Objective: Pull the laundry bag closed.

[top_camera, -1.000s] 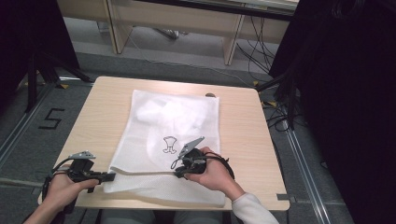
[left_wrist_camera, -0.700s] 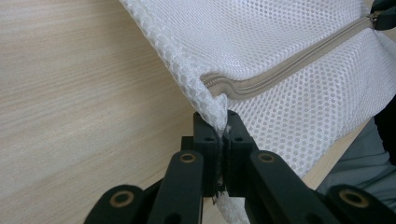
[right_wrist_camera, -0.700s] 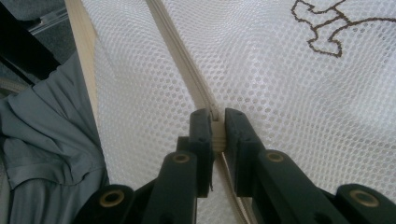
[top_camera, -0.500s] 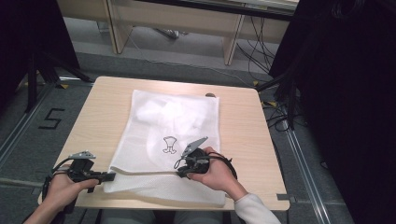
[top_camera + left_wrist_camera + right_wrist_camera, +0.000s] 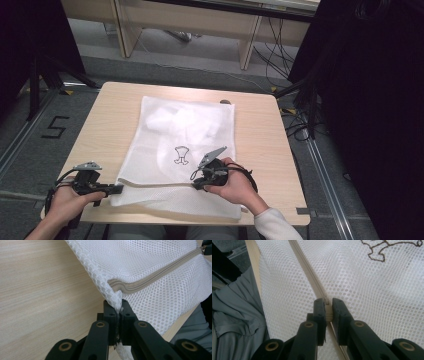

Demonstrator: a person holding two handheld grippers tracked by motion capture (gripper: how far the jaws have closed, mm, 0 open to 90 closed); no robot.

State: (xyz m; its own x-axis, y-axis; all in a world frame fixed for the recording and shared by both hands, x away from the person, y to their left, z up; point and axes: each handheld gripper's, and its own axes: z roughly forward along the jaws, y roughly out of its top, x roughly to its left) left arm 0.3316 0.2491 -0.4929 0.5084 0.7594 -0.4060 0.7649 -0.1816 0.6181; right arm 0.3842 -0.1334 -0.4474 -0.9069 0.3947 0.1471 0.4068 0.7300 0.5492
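Note:
A white mesh laundry bag (image 5: pixel 186 131) lies flat on the wooden table (image 5: pixel 110 120), with a small dark drawing (image 5: pixel 181 155) printed on it. A beige zipper (image 5: pixel 160 275) runs along its near side. My left gripper (image 5: pixel 119 188) is shut on the bag's near left corner (image 5: pixel 115 298), right at the end of the zipper. My right gripper (image 5: pixel 195 180) sits midway along the bag's near side. Its jaws are shut on the zipper (image 5: pixel 304 265) where the tape meets the gripper (image 5: pixel 327 306). The mesh (image 5: pixel 367 285) spreads beyond it.
The table's near edge (image 5: pixel 165 220) lies just below the bag. Grey clothing (image 5: pixel 234 315) of the person shows past that edge. Desk legs and cables (image 5: pixel 280 55) stand behind the table, black curtains (image 5: pixel 360 100) hang at the right, and a "5" mark (image 5: pixel 56 127) is on the floor.
My right gripper has edged slightly to the right along the zipper line. The left gripper has stayed where it was, still on the corner.

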